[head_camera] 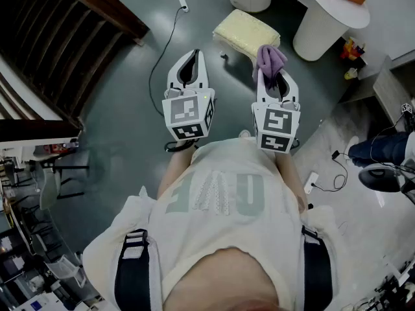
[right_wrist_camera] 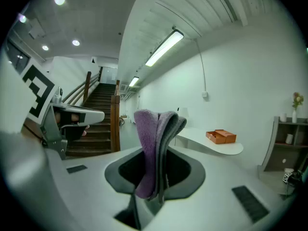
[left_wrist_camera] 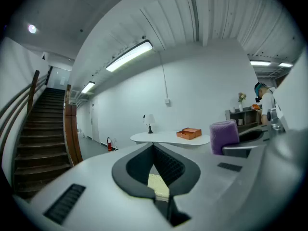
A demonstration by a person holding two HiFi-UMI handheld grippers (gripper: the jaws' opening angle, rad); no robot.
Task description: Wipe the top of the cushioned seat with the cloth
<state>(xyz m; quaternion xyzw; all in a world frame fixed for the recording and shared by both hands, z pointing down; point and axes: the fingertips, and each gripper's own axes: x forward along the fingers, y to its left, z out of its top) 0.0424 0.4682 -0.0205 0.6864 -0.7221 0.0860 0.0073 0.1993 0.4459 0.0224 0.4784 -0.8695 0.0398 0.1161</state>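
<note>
Head view: the cloth (head_camera: 271, 57) was clamped in the right gripper (head_camera: 272, 75), the left gripper (head_camera: 193, 57) was closed empty, and the cushioned seat (head_camera: 245, 31) was judged not yet wiped.

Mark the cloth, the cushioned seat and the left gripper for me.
cloth (head_camera: 271, 57), head view, on its bunched purple top.
cushioned seat (head_camera: 243, 30), head view, middle of its pale yellow top.
left gripper (head_camera: 194, 56), head view, between its fingertips.

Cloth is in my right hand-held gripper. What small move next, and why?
Probably lower the right hand-held gripper forward onto the cushioned seat: the cloth is clamped in its jaws, but appears held in the air, short of the seat top.
</note>
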